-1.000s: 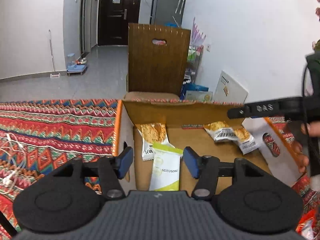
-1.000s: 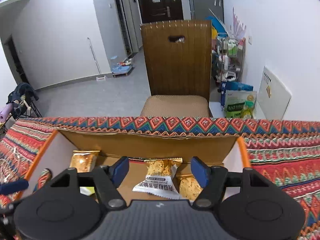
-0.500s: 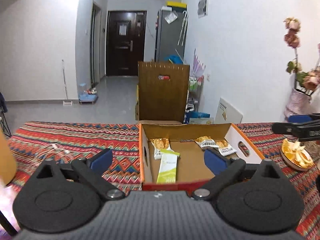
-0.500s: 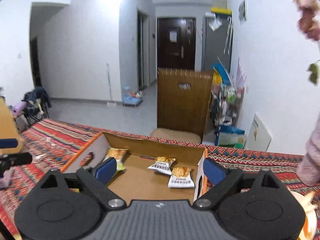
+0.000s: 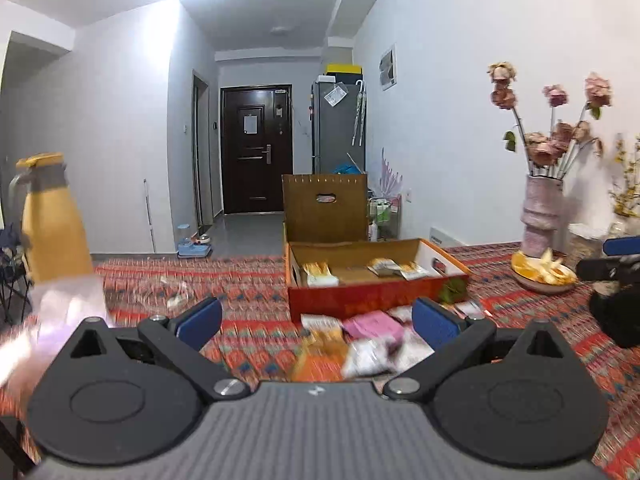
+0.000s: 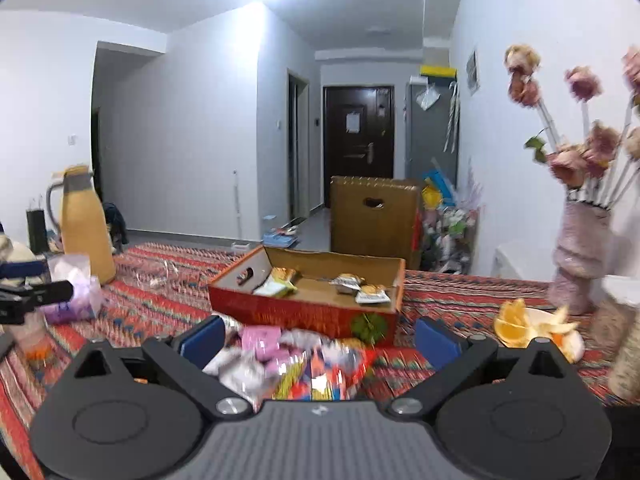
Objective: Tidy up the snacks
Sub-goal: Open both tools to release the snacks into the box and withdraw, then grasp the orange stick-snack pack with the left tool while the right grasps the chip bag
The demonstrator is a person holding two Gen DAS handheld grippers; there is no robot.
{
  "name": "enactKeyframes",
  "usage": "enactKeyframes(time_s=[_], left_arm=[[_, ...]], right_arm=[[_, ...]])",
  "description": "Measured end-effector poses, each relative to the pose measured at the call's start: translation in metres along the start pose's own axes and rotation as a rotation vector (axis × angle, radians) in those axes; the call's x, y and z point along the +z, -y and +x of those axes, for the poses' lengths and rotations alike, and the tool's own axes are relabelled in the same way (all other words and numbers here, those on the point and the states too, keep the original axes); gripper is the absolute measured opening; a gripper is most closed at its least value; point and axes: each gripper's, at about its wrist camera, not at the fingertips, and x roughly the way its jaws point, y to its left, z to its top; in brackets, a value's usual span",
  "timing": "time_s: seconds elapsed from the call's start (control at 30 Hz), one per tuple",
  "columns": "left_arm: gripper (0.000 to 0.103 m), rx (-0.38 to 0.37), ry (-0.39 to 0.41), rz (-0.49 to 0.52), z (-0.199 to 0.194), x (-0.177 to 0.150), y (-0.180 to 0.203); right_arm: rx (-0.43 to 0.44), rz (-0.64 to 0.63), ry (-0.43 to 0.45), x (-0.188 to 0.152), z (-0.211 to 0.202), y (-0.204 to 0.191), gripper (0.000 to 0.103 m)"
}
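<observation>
Loose snack packets [image 5: 360,344] heaped on the patterned red table [image 5: 248,280] are motion-blurred; no print legible, count unclear. Shallow orange cardboard tray [image 5: 372,300] just behind the heap holds several packets [image 6: 280,282], labels too small to read. Left tongs [image 5: 316,320] and right tongs [image 6: 318,334] both hover low over the heap, blue pads wide apart, gripping nothing. Yellow thermos jug [image 6: 86,224] stands far left.

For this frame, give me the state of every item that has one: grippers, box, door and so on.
Left gripper: open, empty.
Right gripper: open, empty.
Orange cardboard box: open-topped, a few packets inside.
Pile of loose snack packets: outside the box, on the patterned cloth.
Dark front door: closed.
Yellow thermos jug: upright, lid on.
</observation>
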Motion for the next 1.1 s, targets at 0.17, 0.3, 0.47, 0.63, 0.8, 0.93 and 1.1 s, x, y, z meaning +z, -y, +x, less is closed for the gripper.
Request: enactKeyframes(time_s=[0.17, 0.3, 0.47, 0.63, 0.8, 0.93, 1.1], left_arm=[[0.103, -0.026, -0.077, -0.059, -0.042, -0.053, 0.014], [0.103, -0.034, -0.17, -0.017, -0.065, -0.096, 0.026], [0.103, -0.009, -0.244, -0.008, -0.073, -0.121, 0.031], [0.103, -0.005, -0.234, -0.003, -0.073, -0.121, 0.031], [0.103, 0.002, -0.255, -0.001, -0.059, -0.119, 0.03], [0.103, 0.004, -0.261, -0.001, -0.045, -0.114, 0.027], [0.103, 0.04, -0.269, 0.006, -0.013, -0.104, 0.02]], right_arm=[[-0.058, -0.007, -0.056, -0.059, -0.038, -0.033, 0.103], [-0.054, 0.048, -0.154, -0.107, -0.053, -0.048, 0.103], [-0.059, 0.072, -0.258, -0.149, -0.059, -0.055, 0.103], [-0.093, 0.077, -0.271, -0.159, -0.06, -0.049, 0.103], [-0.091, 0.096, -0.265, -0.155, -0.052, -0.042, 0.103], [-0.096, 0.109, -0.272, -0.149, -0.038, -0.037, 0.103], [-0.091, 0.127, -0.248, -0.134, -0.017, -0.03, 0.103]])
